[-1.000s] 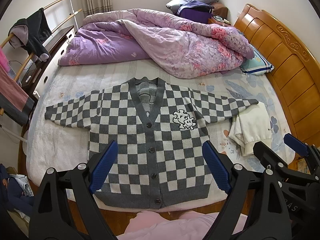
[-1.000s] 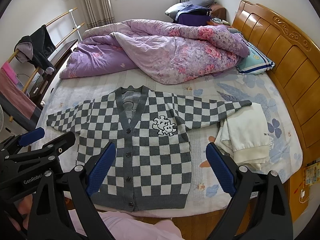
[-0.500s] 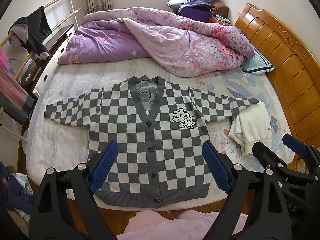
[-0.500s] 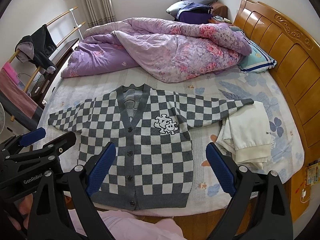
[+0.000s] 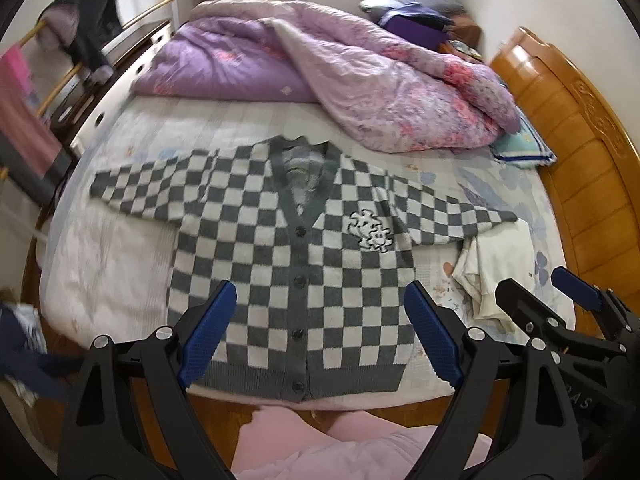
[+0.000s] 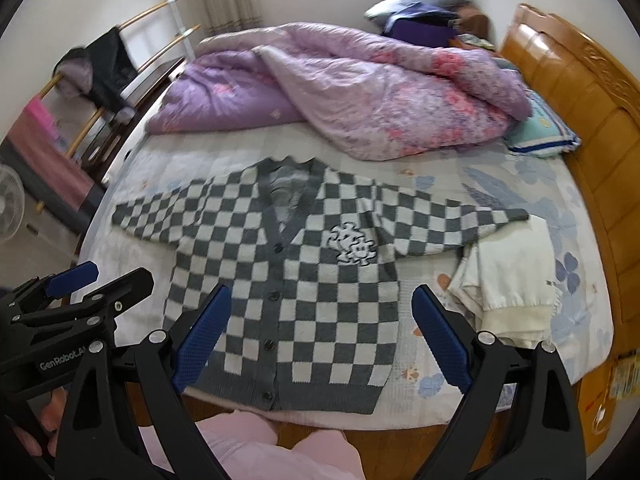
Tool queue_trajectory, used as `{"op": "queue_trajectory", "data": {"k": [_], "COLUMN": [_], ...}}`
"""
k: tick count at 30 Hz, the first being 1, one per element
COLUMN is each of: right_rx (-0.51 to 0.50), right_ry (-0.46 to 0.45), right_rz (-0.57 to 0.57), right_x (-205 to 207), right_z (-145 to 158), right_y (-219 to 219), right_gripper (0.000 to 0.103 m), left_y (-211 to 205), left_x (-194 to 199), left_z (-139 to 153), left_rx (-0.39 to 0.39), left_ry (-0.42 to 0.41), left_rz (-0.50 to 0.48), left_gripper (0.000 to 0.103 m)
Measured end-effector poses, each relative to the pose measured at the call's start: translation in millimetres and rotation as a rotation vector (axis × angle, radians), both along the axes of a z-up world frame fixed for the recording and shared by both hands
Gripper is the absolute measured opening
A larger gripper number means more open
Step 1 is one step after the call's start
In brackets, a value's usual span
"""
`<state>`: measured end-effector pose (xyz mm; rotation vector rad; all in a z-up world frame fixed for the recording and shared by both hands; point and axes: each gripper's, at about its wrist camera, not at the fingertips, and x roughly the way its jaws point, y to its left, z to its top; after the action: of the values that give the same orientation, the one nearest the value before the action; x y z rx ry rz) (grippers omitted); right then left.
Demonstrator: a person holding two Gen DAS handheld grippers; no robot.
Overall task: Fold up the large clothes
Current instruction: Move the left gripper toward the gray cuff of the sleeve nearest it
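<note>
Checkered cardigan point(image 5: 288, 264) lies flat, buttoned, sleeves spread, across the near part of the bed sheet point(image 5: 112, 264). Its right sleeve tip overlaps a folded cream garment point(image 6: 516, 280). Behind it a purple quilt point(image 6: 352, 92) is heaped. Wooden headboard point(image 6: 592, 120) stands at right. Left gripper point(image 5: 320, 332) and right gripper point(image 6: 322, 338) hover spread wide, holding nothing.

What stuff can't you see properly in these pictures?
- Folded cream garment: in both views the checkered cardigan sleeve tip lies over its top edge.
- Dark clothes on the rack: motion blur in the left wrist view smears them.
- Cardigan hem: in the left wrist view the left gripper fingers cover its corners.
- Pillows behind the purple duvet: partly hidden, blurred.
</note>
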<state>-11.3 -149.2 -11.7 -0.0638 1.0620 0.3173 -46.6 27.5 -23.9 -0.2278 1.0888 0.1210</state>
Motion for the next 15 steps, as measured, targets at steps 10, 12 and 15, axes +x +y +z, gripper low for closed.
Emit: {"op": "queue_trajectory", "data": {"k": [10, 12, 15], "right_rx": [-0.01, -0.008, 0.011], "right_ry": [0.076, 0.085, 0.103], "right_rz": [0.253, 0.276, 0.308], "right_x": [0.1, 0.0, 3.2], "right_z": [-26.7, -28.7, -33.5], "right_y": [57.7, 71.0, 97.3], "right_gripper": [0.087, 0.086, 0.082], "left_y": [48.6, 61.9, 89.8], "left_x": [-29.7, -34.8, -36.2], "left_z": [-13.2, -17.0, -22.0], "left_rx": [-0.042, -0.052, -0.085], "left_ry": [0.08, 0.085, 0.086], "left_rz": [0.232, 0.258, 0.284], "left_gripper": [0.086, 0.086, 0.086]}}
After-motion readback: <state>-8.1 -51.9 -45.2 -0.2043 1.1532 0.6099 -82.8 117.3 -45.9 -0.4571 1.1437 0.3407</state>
